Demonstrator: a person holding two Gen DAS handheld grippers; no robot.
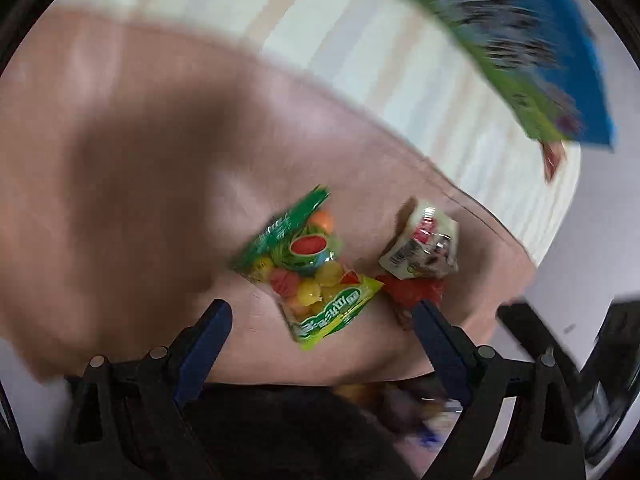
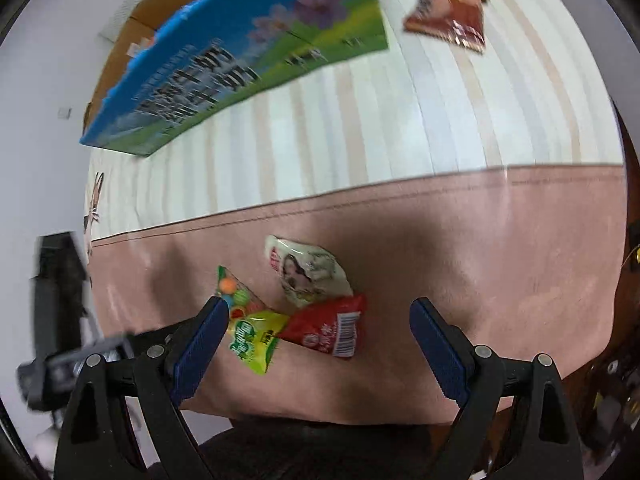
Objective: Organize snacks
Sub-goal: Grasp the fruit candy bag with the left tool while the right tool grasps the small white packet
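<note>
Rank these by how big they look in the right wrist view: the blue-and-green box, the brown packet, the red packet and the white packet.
1. Blue-and-green box, by far the largest.
2. White packet, red packet and brown packet look much alike; the brown one lies farther from the camera, so I would not rank them.

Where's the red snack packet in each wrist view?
Left wrist: red packet right of centre, mostly hidden under the white packet, by the right finger tip.
Right wrist: red packet low centre, between the open jaws, barcode showing.
Shared landmark: green fruit-candy bag, touching the red packet's left side.
</note>
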